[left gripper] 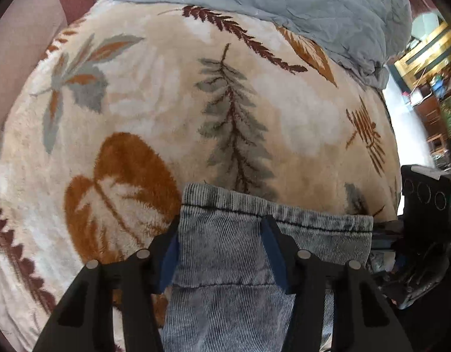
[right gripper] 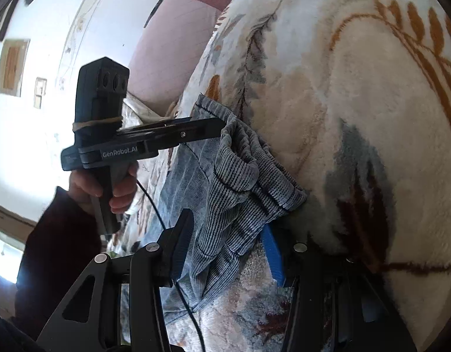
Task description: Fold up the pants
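Grey-blue corduroy pants (left gripper: 234, 249) lie on a cream leaf-patterned blanket (left gripper: 166, 102). In the left wrist view the hem edge runs across in front of my left gripper (left gripper: 222, 234), whose jaws stand apart with the fabric lying between them, one finger over the cloth. In the right wrist view the pants (right gripper: 243, 182) hang bunched from the left gripper (right gripper: 222, 126), which holds the fabric edge at its tips. My right gripper (right gripper: 228, 234) has its jaws apart on either side of the bunched hem, not closed on it.
A grey quilt (left gripper: 298, 8) lies at the far end of the bed. A pink headboard (left gripper: 23, 44) is at the left. The person's hand (right gripper: 108, 187) holds the left gripper's handle, with a cable trailing down. Furniture (left gripper: 430, 73) stands beyond the bed's right edge.
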The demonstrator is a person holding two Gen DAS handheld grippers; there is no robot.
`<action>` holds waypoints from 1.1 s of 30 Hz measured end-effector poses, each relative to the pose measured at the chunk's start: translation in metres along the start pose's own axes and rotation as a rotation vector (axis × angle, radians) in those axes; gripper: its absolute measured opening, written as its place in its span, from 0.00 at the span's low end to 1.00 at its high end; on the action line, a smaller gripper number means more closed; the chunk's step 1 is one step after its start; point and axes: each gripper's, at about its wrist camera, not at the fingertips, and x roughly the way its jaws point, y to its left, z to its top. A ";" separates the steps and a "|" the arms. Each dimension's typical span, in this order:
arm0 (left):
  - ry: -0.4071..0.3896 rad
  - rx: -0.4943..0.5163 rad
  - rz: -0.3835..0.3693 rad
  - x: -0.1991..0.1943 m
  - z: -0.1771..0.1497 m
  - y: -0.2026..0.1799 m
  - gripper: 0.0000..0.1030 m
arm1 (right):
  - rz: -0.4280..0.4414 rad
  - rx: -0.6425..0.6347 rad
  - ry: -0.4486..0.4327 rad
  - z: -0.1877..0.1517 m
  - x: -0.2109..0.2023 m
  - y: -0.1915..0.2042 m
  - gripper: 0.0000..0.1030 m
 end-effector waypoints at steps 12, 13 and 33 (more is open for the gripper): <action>-0.019 0.026 0.051 0.003 -0.003 -0.005 0.46 | 0.008 0.010 -0.002 0.003 0.000 -0.005 0.36; -0.015 0.008 0.037 0.005 -0.002 -0.001 0.46 | 0.008 0.011 -0.002 0.002 0.001 -0.004 0.36; -0.255 -0.095 -0.023 -0.054 -0.048 0.003 0.14 | -0.042 -0.253 -0.065 -0.015 -0.004 0.059 0.19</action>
